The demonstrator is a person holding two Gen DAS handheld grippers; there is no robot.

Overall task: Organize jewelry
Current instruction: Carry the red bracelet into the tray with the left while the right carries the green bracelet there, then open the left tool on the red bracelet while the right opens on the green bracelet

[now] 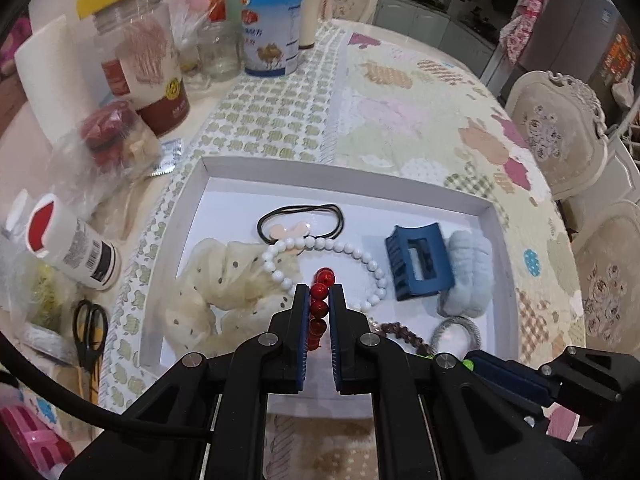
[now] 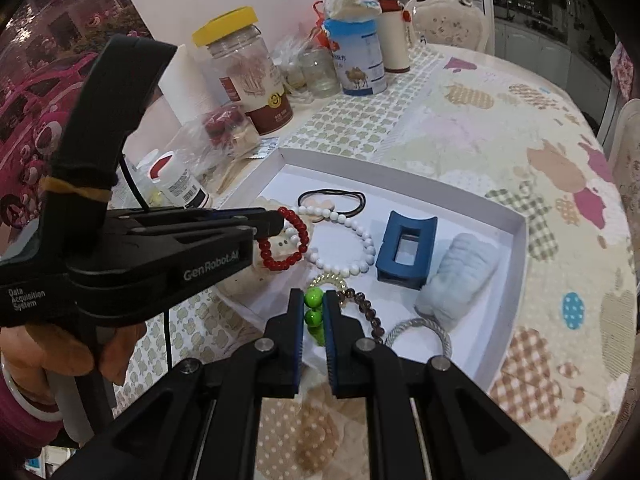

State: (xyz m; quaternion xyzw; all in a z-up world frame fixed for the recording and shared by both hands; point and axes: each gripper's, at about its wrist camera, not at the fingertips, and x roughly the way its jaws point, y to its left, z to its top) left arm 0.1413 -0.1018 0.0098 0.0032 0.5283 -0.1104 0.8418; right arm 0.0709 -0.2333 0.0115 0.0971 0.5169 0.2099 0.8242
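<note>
A shallow white tray [image 1: 472,202] sits on a patchwork-print tablecloth [image 1: 400,92], crowded with hair and jewellery pieces. In the left wrist view a black hair tie [image 1: 300,216] lies at 12 o'clock in the tray, a white bead bracelet [image 1: 360,258] curls at centre, a cream dotted scrunchie [image 1: 224,280] fills the 9 o'clock side, and a blue claw clip [image 1: 418,262] leans against a pale blue scrunchie [image 1: 468,276] at 3 o'clock. A grey hair tie [image 1: 452,330] and a string of brown beads [image 1: 404,334] lie toward 5 o'clock.

Clutter lines the table's 10 o'clock edge: a yellow-lidded jar [image 1: 136,56], a blue tin showing a camel [image 1: 272,32], a glass jar [image 1: 218,50], a white bottle with a barcode [image 1: 76,248] and black scissors [image 1: 90,328].

The left gripper [image 1: 319,300] is clenched on a red bead bracelet [image 1: 320,292], its beads pinched between the blue pads above the tray's near half. In the right wrist view the bracelet's loop [image 2: 286,242] hangs from that gripper's tips over the tray's 9 o'clock side, just beside the white beads. The right gripper [image 2: 313,312] grasps a green bead bracelet [image 2: 313,306] over the tray's 6 o'clock edge, brown beads [image 2: 368,312] just to its right.

The left gripper's body reads "GenRobot.AI" and "Data Acquisition System"; a person's hand [image 2: 92,352] grips its handle.
</note>
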